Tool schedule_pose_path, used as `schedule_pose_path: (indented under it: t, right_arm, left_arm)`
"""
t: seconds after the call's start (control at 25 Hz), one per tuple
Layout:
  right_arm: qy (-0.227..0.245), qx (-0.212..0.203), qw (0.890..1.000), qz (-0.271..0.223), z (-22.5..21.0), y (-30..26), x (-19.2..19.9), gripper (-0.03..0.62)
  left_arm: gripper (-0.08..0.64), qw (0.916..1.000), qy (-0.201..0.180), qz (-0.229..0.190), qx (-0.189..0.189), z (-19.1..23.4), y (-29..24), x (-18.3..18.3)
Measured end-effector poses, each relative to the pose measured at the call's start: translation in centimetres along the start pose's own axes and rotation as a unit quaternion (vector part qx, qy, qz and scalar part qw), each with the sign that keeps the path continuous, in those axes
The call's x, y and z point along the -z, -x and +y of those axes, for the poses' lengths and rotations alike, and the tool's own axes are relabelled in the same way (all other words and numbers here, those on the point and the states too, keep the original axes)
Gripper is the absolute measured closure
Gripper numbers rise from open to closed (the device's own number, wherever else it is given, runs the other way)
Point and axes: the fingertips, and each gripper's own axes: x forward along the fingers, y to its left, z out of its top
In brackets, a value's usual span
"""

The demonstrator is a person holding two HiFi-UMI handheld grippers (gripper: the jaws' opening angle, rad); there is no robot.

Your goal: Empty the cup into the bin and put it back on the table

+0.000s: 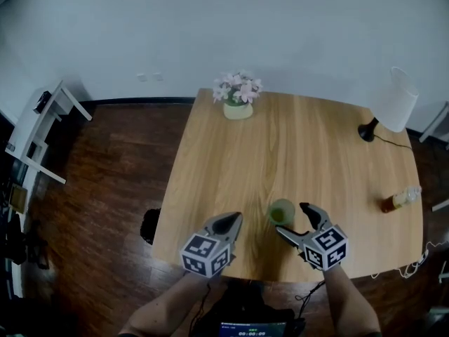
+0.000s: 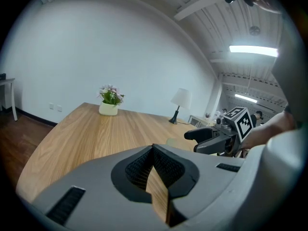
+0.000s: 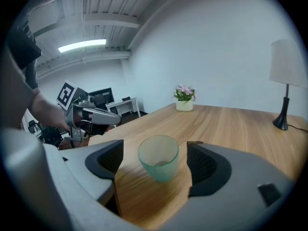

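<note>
The right gripper [image 1: 293, 220] has its two jaws spread wide, one on each side of the single cup [image 3: 159, 157]. Neither pad touches it, and a strip of wood shows in each gap. The cup is pale green and see-through. It stands upright on the table [image 1: 231, 160] near the front edge, and I cannot tell what, if anything, lies in its bottom. The left gripper [image 2: 153, 150] has its jaws pressed together at the tips with nothing between them. It hangs over the front of the table, just beside the other gripper and clear of the cup.

There are two grippers, each in one hand and each with one marker cube. Besides the cup, three things stand or lie on the tabletop, all well apart from it:
- One pot of pink flowers [image 1: 238, 97] is at the far edge.
- One white-shaded lamp [image 1: 393, 102] is at the far right corner, with a cable trailing from its black foot.
- One bottle [image 1: 401, 199] lies on its side near the right edge.

Nothing stands between the cup and the jaws.

On the dark wooden floor [image 1: 112, 188], one dark object [image 1: 149, 225] sits against the table's left edge. It is partly hidden, so I cannot tell what it is. One white desk [image 1: 42, 128] stands further left by the wall.
</note>
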Motion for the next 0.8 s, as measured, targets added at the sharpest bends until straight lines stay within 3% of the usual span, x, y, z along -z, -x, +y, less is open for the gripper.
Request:
schedule_pose_path:
  t: [0.32,0.8]
  right_arm:
    - [0.013,-0.002,1.000,0.012,-0.2,-2.0,2.3,0.170]
    - [0.024,-0.006,0.999,0.022,-0.4,-4.5,3.7,0.169]
  left_arm:
    - [0.566,0.9999,-0.008,0.011,0.001,0.2,-1.5,1.9]
    - [0.566,0.9992,-0.009,0.013,-0.038,2.6,-2.9,3.0]
